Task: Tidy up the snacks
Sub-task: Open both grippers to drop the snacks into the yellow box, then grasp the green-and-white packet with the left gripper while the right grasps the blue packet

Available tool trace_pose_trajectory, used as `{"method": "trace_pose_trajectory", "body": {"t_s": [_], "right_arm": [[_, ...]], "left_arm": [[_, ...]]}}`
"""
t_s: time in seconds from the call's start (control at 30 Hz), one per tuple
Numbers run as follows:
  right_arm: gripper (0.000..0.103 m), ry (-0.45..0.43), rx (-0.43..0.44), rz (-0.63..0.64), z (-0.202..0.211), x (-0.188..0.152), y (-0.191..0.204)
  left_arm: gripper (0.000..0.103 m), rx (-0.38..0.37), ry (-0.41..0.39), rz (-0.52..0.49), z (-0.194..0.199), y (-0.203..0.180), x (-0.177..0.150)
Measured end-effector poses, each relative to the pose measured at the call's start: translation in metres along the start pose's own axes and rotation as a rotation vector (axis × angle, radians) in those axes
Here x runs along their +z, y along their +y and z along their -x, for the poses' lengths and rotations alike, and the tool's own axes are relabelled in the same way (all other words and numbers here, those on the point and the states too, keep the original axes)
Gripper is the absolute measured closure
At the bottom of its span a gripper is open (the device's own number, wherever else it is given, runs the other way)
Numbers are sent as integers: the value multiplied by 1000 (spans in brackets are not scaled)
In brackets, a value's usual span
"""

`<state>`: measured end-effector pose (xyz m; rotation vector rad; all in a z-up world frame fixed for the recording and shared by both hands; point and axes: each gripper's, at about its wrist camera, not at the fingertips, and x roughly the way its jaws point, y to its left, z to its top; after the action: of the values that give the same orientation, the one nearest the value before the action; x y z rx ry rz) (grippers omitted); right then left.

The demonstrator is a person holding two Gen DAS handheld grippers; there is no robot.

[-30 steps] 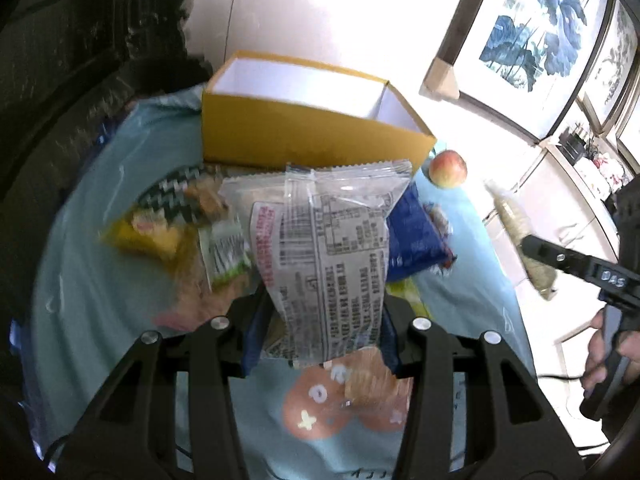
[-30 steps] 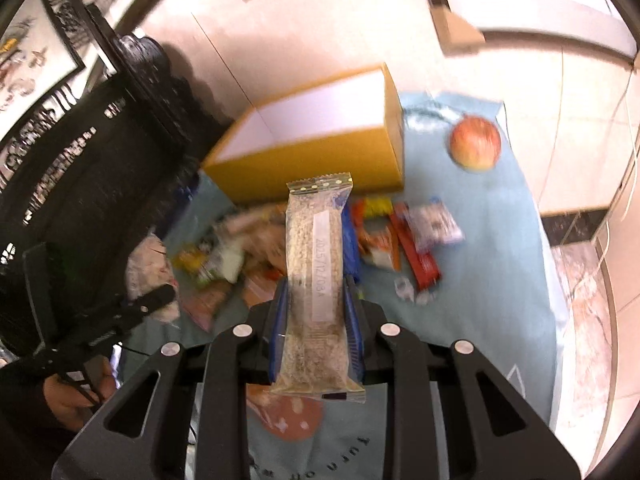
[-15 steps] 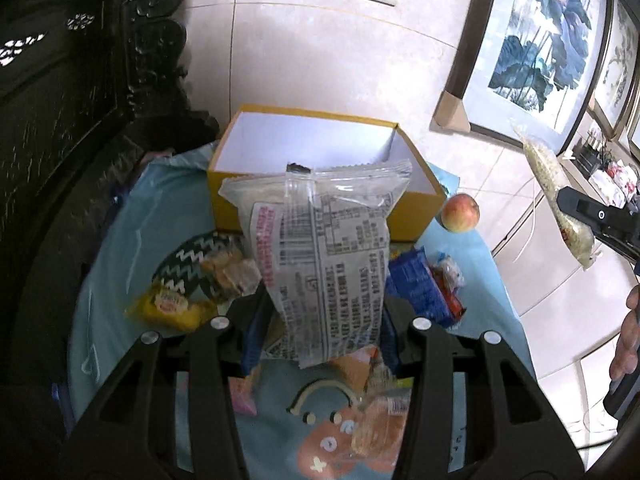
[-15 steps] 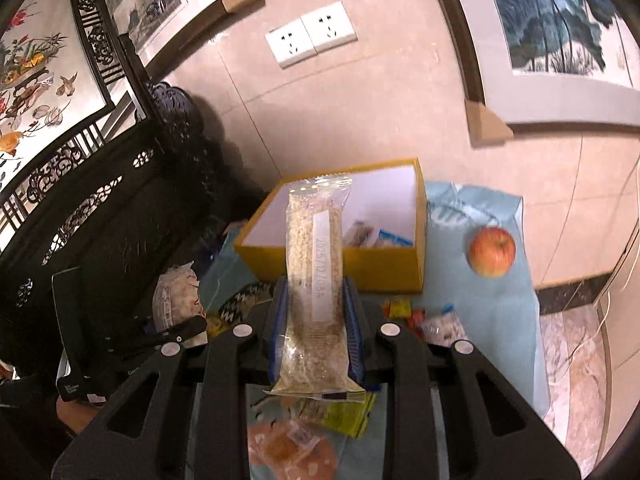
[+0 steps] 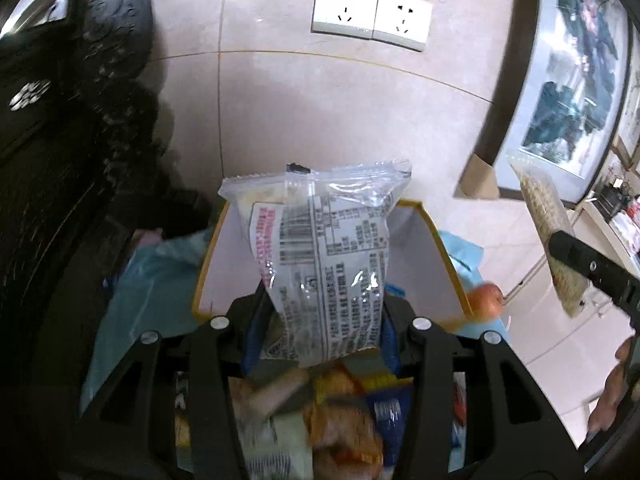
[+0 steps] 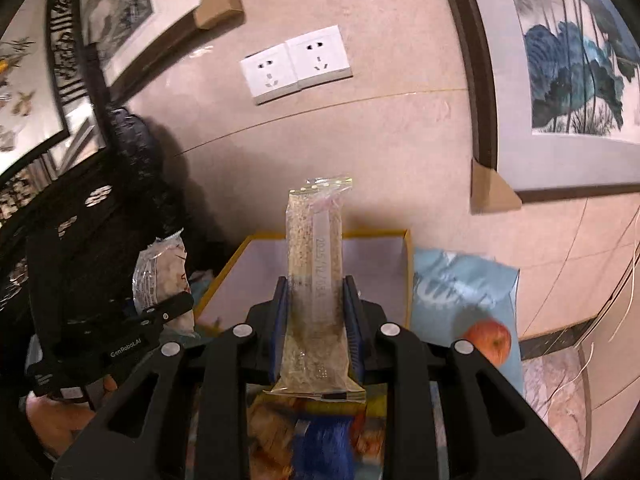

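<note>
We see the left gripper (image 5: 320, 320) clamped on a clear snack packet (image 5: 324, 256), its blue pads pressed against the packet's lower sides; the packet stands upright between them, printed label facing the camera. Behind it, at twelve o'clock from the gripper, sits the yellow box (image 5: 448, 264), open at the top with a pale interior. The packet's upper part overlaps the box's far wall in this view (how high above the box it hangs we cannot tell).

The right gripper (image 6: 318, 320) is closed narrowly on a long grain bar in clear wrap (image 6: 316, 280), held by its lower half and pointing up toward twelve o'clock. The yellow box (image 6: 407, 272) lies straight ahead of it too.

An apple (image 6: 488, 340) rests on the light blue cloth (image 6: 460, 292) at about three o'clock from the box. Loose snacks (image 5: 340, 412) lie blurred on the cloth beneath the grippers, at six o'clock in both views. In the left wrist view the right gripper and its bar appear at three o'clock; in the right wrist view the left one shows at nine o'clock, with the person's hand (image 6: 60, 420) below it.
</note>
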<state>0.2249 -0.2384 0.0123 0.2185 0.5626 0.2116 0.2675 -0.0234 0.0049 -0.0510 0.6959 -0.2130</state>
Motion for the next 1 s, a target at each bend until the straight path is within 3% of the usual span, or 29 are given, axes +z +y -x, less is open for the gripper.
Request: {"method": "trace_pose_trajectory", "body": {"t_s": [0.07,0.1,0.13,0.17,0.27,0.43,0.53,0.73,1.0], "right_arm": [[76,2,-28,5,-24,10,-1],[75,4,-36,16,-32,12,-1],[71,26,-56,39,-44,15,1],[64,51,-68,57,-52,17,4],[52,51,-83,125,-56,19,14],[52,70,-75,79,-43,5,3],[52,86,-74,75,-32,-11,0],[47,160,-64,49,-7,-72,0],[43,286,-72,90,10,-164,18]], "left_arm": [[54,-4,7,20,-21,-1,19],[48,-7,2,37,-28,1,24],[21,-7,-6,60,-34,4,29],[11,16,-12,86,-40,7,32],[11,24,8,113,-48,14,33],[11,65,26,34,-40,17,13],[11,88,21,37,-24,24,-5],[11,98,59,53,5,36,-66],[11,91,184,22,23,41,-172]]}}
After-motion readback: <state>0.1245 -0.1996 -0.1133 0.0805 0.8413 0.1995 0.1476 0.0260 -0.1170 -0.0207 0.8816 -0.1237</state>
